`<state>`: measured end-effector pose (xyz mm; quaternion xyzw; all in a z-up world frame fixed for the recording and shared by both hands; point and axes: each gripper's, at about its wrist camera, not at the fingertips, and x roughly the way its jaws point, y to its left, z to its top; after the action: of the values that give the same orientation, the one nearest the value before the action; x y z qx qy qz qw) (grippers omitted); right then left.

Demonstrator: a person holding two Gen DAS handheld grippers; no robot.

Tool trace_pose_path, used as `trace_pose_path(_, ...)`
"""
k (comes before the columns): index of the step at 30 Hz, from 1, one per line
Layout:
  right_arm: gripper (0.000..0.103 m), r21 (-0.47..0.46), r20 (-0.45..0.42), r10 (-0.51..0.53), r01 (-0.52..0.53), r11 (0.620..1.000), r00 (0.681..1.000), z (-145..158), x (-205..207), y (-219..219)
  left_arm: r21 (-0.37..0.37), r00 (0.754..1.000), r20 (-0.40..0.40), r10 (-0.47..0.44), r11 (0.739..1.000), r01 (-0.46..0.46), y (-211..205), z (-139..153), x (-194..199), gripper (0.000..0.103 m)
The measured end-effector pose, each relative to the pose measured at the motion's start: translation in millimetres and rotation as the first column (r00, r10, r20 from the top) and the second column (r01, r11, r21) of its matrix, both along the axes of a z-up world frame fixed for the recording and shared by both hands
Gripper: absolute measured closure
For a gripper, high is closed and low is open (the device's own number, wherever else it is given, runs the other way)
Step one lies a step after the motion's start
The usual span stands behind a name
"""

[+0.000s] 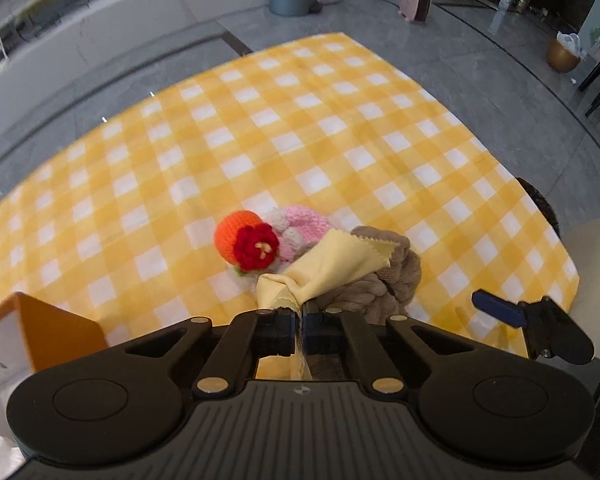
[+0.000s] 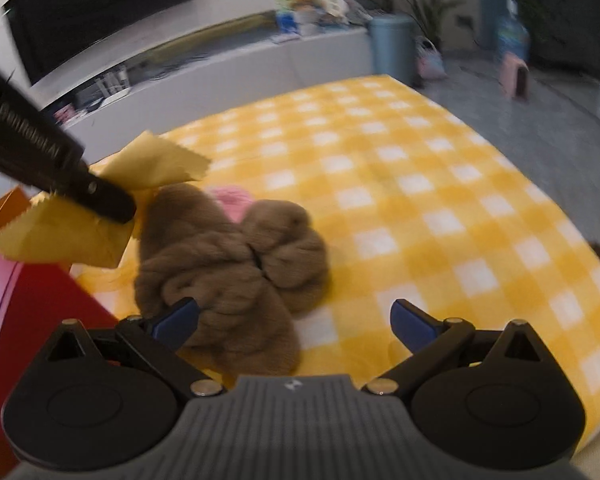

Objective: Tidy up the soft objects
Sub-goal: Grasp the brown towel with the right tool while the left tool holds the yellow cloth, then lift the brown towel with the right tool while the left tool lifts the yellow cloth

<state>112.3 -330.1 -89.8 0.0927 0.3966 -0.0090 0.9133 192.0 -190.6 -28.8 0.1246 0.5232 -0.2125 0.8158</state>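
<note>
We take the yellow-and-white checked tablecloth (image 1: pixel 300 128) as our landmark; it covers the whole work surface, and every soft item lies on its near portion.

The largest item on the tablecloth is the brown plush bundle (image 2: pixel 236 264), a rumpled fleece mass. In the right wrist view we see it reach back between the two blue-tipped fingers, nearer the left one.

The orange box (image 1: pixel 56 328) stands at the near left edge of the tablecloth.

The right gripper (image 2: pixel 294 320) hangs over the near part of the tablecloth with its jaws spread wide. We cannot tell whether the left pad touches the bundle.

The left gripper (image 1: pixel 299 308) is over the same area, jaws clenched on the yellow cleaning cloth (image 1: pixel 332 264). We see the cloth pinched between the pads: one part fans out beyond the tips with a zigzag edge, a strip trails back behind them. The cloth is raised above the bundle.

Behind the cloth lie a pink knitted piece (image 1: pixel 304 224), an orange knitted ball (image 1: pixel 236 236) and, touching the ball, a red knitted flower (image 1: pixel 260 246).
</note>
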Motion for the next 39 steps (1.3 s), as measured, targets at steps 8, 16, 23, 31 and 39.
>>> trace_pose_path(8, 0.003, -0.17, 0.135, 0.155, -0.132, 0.977, 0.979, -4.7, 17.3, 48.0, -0.015, 0.998, 0.033, 0.051, 0.999, -0.051, 19.3, 12.4, -13.3, 0.1)
trace_pose_path(16, 0.006, -0.272, 0.05, 0.18, -0.16, 0.949, 0.982, -25.8, 29.8, 52.8, -0.025, 0.994, 0.038, 0.105, 0.994, -0.104, 32.1, 19.9, -18.8, 0.1)
trace_pose_path(23, 0.037, -0.166, 0.054, 0.163, -0.152, 0.974, 0.985, -22.4, 24.1, 38.9, 0.046, 0.997, 0.036, 0.073, 0.996, -0.074, 23.4, 20.3, -28.1, 0.1)
trace_pose_path(31, 0.053, -0.001, -0.008, 0.118, -0.118, 0.993, 0.993, -5.2, 7.8, 14.1, 0.035, 0.995, 0.048, 0.087, 0.995, -0.088, 21.8, 28.5, -39.1, 0.1)
trace_pose_path(39, 0.008, -0.034, 0.02, 0.057, -0.057, 0.998, 0.998, 17.5, -17.7, -2.4, 0.013, 0.996, 0.054, 0.065, 0.998, -0.066, 25.1, 36.8, -54.5, 0.099)
